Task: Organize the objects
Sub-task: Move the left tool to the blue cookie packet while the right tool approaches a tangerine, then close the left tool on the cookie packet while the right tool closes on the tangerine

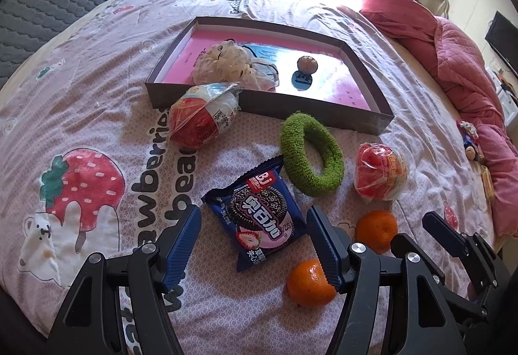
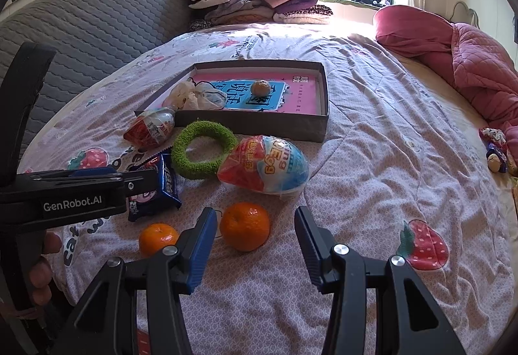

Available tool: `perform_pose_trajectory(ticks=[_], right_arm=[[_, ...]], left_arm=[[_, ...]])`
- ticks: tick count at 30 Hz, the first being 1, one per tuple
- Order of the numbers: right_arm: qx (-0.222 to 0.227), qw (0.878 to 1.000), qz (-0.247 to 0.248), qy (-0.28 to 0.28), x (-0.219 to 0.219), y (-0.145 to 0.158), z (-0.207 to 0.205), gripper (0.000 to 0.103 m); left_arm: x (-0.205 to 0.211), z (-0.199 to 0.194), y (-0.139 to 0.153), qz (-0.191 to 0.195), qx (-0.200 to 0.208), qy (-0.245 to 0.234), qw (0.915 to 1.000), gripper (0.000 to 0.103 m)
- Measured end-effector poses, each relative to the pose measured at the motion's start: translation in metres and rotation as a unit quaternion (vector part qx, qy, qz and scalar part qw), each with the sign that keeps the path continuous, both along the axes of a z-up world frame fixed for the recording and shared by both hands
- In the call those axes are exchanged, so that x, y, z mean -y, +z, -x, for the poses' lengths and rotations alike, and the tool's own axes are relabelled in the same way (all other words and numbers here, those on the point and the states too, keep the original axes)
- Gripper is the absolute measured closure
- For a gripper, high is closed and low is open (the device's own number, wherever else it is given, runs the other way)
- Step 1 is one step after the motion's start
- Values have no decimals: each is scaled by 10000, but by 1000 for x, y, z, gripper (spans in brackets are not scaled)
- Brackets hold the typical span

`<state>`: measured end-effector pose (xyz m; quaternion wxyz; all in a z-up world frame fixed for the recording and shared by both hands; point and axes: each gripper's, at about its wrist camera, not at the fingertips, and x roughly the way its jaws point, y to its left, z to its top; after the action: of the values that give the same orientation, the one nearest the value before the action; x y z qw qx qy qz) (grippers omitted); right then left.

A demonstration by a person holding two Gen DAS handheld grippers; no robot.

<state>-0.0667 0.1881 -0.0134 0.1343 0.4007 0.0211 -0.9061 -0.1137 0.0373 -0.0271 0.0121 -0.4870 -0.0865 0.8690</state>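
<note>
The left gripper (image 1: 254, 245) points down at the bed, and its blue fingers (image 1: 181, 245) are spread wide. The blue cookie packet (image 1: 257, 222) lies flat on the bed sheet (image 1: 97, 89) between them, but the fingers do not seem to press on it. A small orange (image 1: 309, 283) sits just beside the right-hand finger, maybe touching it; that spot is hard to see.

The right gripper (image 2: 255, 241) also tips down, with its fingers (image 2: 202, 246) spread and nothing pinched. A bigger orange (image 2: 245, 226) sits in the gap just past the tips. The small orange (image 2: 158, 238) is just left of the left-hand finger. At the left edge of the right wrist view the left gripper shows from the side, with part of a hand (image 2: 40, 270) gripping its handle.

Farther out lies a fuzzy green ring (image 1: 310, 154). A big toy egg (image 2: 264, 165) in shiny wrap touches the ring on its right. Another wrapped toy egg (image 1: 200, 117) leans on the front wall of the shallow dark box (image 1: 291, 110). Inside the box, on its pink floor, sit a crumpled pale bundle (image 1: 226, 63) and a little brown ball (image 1: 307, 63).

Beyond the box is a pile of folded clothes (image 2: 246, 2) by the window. A red quilt (image 1: 453, 57) is bunched up on the right side of the bed.
</note>
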Motion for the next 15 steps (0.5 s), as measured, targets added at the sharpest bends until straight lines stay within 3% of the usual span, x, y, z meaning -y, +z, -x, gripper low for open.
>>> perform_pose_trajectory(ticks=[15], right_arm=[[164, 9999, -2, 29, 10, -24, 14, 53]], left_arm=[[2, 16, -13, 131, 163, 362, 9991, 33]])
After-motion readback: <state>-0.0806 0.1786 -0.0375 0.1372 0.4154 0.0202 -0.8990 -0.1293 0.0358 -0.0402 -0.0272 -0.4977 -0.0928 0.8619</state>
